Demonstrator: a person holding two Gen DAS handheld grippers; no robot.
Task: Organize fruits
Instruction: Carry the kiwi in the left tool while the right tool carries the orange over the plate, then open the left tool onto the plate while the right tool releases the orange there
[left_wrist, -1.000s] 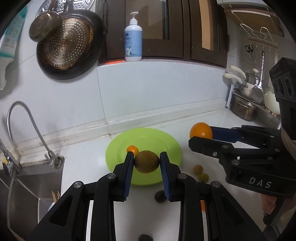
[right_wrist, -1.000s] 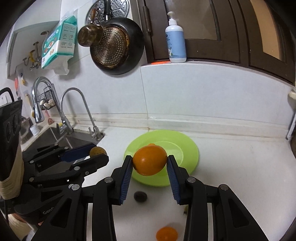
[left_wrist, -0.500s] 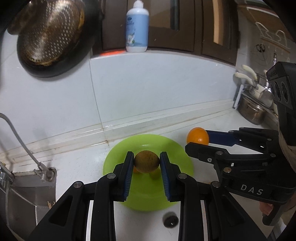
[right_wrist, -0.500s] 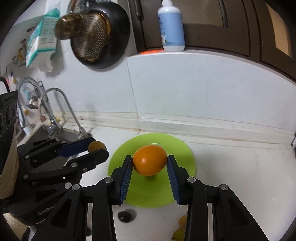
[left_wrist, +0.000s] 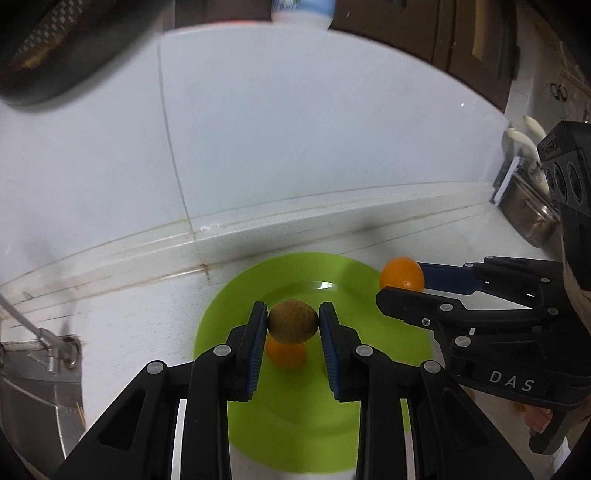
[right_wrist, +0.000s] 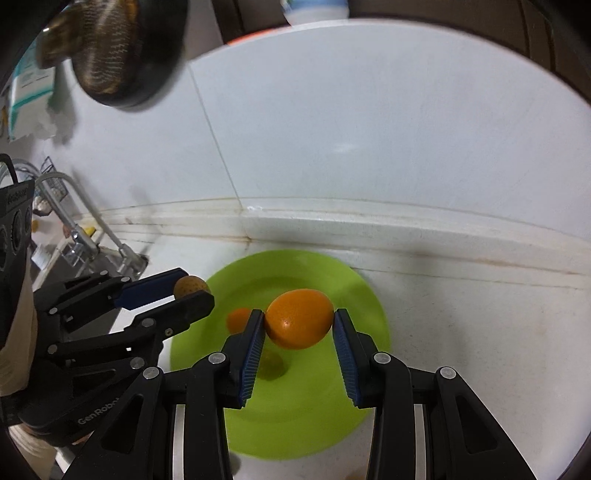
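Two black handheld grippers w/ blue ribbed pads hang over a lime-green plate (left_wrist: 221, 321) on a white kitchen counter (right_wrist: 480, 332), close to the tiled back wall.

Left gripper (left_wrist: 293, 322): jaws nearly closed, pads pressing both sides of a small brown speckled fruit (left_wrist: 293, 321). Fruit is almost round, slightly wider than tall, long axis running across from pad to pad. It sits above the plate's middle, not touching it. In the right wrist view the same fruit (right_wrist: 190, 286) shows at the plate's left edge.

Right gripper (right_wrist: 299, 325): jaws a bit wider, clamped on an orange (right_wrist: 299, 318). Orange is oval, long axis also pad to pad, roughly level, tilted slightly up at the right. It's held above the plate, shadow below it.

A smaller orange fruit (right_wrist: 239, 320) lies on the plate, left of the held orange, directly under the brown fruit in the left wrist view.

Sink and faucet (right_wrist: 77, 229) at far left; dark pan (right_wrist: 125, 55) hangs on the wall, blurred.
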